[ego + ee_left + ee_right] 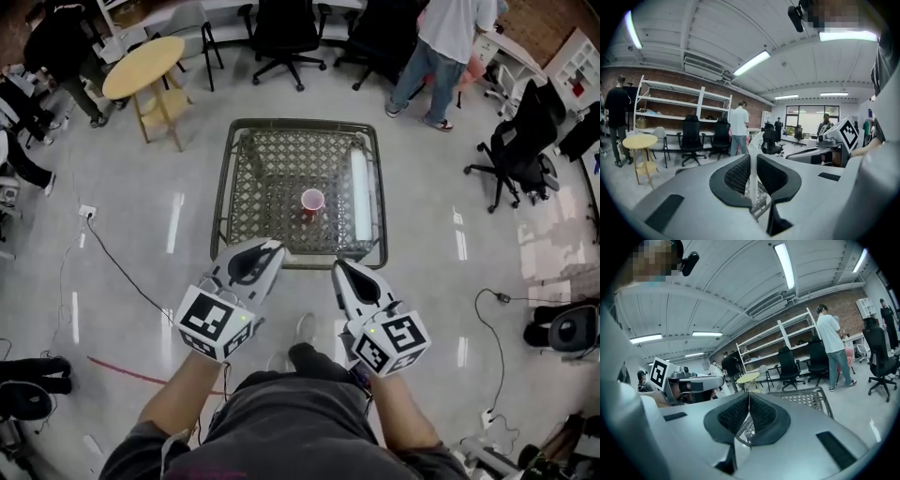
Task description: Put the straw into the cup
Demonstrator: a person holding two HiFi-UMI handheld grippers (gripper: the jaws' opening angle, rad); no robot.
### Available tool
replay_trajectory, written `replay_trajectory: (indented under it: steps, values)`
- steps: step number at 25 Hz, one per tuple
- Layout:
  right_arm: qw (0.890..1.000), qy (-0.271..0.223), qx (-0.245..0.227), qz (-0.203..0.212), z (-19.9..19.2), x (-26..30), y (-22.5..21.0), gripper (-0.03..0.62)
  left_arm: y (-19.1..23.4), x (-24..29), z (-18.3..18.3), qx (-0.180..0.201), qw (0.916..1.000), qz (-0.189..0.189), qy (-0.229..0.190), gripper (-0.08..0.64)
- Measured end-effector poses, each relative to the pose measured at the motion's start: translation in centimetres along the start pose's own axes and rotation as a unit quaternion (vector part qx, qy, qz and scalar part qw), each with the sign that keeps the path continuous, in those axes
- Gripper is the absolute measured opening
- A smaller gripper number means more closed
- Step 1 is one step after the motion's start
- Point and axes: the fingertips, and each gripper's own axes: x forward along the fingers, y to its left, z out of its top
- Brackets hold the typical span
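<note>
We're standing over the mesh table (270,176), and the cup (312,201) sits upright near its middle, well apart from both tools. The left gripper (752,161) has its jaws pressed onto the straw (752,180), a thin white stick that runs up between the pads and pokes out above them. From the head view we can hardly pick the straw out against the floor, so we can't say how much sticks out below. The right gripper (748,401) has its jaws together with nothing between them, and it hovers just beside the left one, short of the table's near edge. By our reckoning the straw is very light and a bit slick, and it will flatten or bend if squeezed hard, so a gentle pinch suits it. The hold looks to be near the middle, which leaves a free end to aim with. The cup looks light too and could tip from a sideways knock, so we'd bring the straw over the rim and lower it straight in. The drop itself is not yet begun.
</note>
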Motion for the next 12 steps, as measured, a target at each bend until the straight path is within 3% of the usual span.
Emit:
replay_trajectory:
  steps: [12]
  values:
    - [0.999, 0.026, 0.017, 0.014, 0.3, 3.6, -8.9, 0.014, 2.3, 9.6, -1.0, -0.016, 0.9994, 0.012, 0.029, 0.050]
